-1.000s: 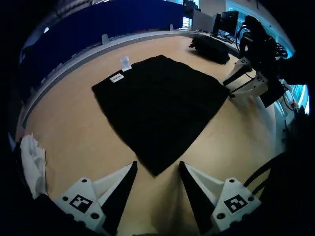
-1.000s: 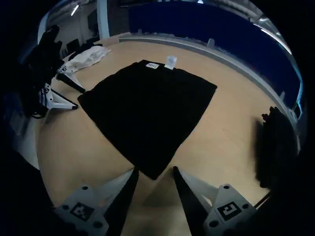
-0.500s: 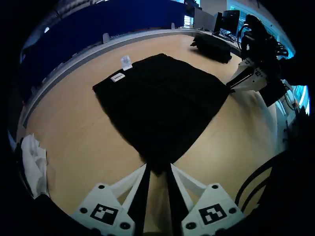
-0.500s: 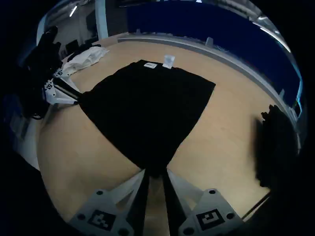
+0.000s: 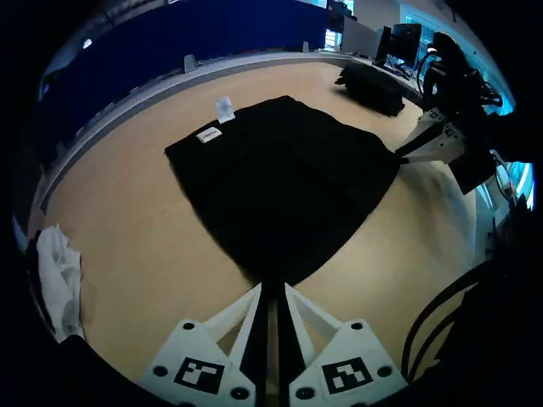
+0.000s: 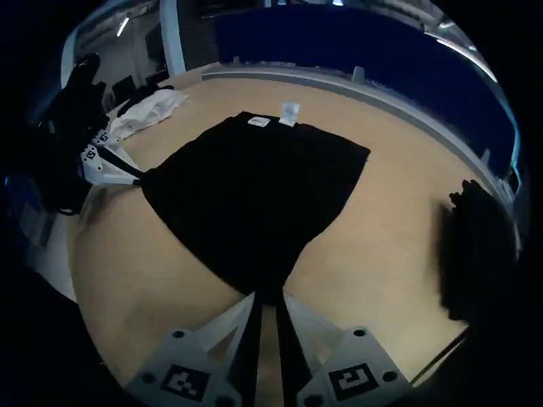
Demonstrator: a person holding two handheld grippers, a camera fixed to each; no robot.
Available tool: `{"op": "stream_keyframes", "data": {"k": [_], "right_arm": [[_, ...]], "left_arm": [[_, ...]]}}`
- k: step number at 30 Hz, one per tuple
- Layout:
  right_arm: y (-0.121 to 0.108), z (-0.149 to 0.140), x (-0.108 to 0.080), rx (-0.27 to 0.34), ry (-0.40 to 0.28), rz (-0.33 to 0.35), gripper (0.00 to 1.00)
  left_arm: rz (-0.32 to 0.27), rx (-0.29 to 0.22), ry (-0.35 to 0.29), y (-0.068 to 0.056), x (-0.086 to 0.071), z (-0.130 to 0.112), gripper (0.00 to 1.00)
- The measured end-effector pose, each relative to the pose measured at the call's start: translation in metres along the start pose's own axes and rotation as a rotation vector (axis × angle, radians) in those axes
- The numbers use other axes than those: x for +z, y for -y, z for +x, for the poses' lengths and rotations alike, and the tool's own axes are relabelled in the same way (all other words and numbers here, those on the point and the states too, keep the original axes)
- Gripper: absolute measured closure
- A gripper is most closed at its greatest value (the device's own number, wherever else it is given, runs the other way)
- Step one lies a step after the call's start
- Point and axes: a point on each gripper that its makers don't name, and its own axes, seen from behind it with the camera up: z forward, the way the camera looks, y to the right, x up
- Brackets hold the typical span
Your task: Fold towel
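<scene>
Gripping has only just begun: the black fabric towel (image 5: 285, 176) lies spread in a single layer on the pale wooden counter (image 5: 129, 224), stretching away ahead of both sets of jaws, and no fold is made yet. The left gripper (image 5: 273, 283) has its jaws closed on the towel corner right in front of them. The right gripper (image 6: 267, 296) likewise pinches the neighbouring corner between its own jaws. Carrying both corners across to the far edge, where a small white label (image 5: 209, 135) sits, looks to be what remains, along with any further folds. A second ago both pairs of jaws stood wide open on either side of their corners, and half a second ago they were narrowing. Now they are shut, and the towel edges running from the jaws look slightly drawn in.
</scene>
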Motion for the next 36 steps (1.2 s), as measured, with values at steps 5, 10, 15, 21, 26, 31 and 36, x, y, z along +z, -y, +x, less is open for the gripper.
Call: {"op": "stream_keyframes", "data": {"k": [5, 10, 15, 21, 26, 31, 36], "right_arm": [[0.000, 0.011, -0.011, -0.006, -0.013, -0.002, 0.86], [0.002, 0.026, -0.026, -0.010, -0.040, -0.004, 0.86], [0.005, 0.041, -0.043, -0.010, -0.068, -0.005, 0.86], [0.011, 0.054, -0.065, -0.001, -0.091, 0.002, 0.86], [0.017, 0.063, -0.084, 0.016, -0.105, 0.016, 0.86], [0.023, 0.069, -0.097, 0.029, -0.115, 0.027, 0.86], [0.026, 0.069, -0.099, 0.025, -0.111, 0.032, 0.86]], "left_arm": [[0.003, -0.032, -0.018, 0.001, -0.009, 0.011, 0.92], [0.015, -0.053, -0.040, 0.003, -0.024, 0.023, 0.92], [0.027, -0.064, -0.056, 0.004, -0.040, 0.034, 0.92], [0.027, -0.093, -0.081, 0.003, -0.064, 0.051, 0.92], [0.023, -0.112, -0.095, 0.001, -0.083, 0.061, 0.92], [0.021, -0.120, -0.102, 0.000, -0.096, 0.067, 0.92], [0.017, -0.135, -0.103, -0.001, -0.099, 0.068, 0.92]]}}
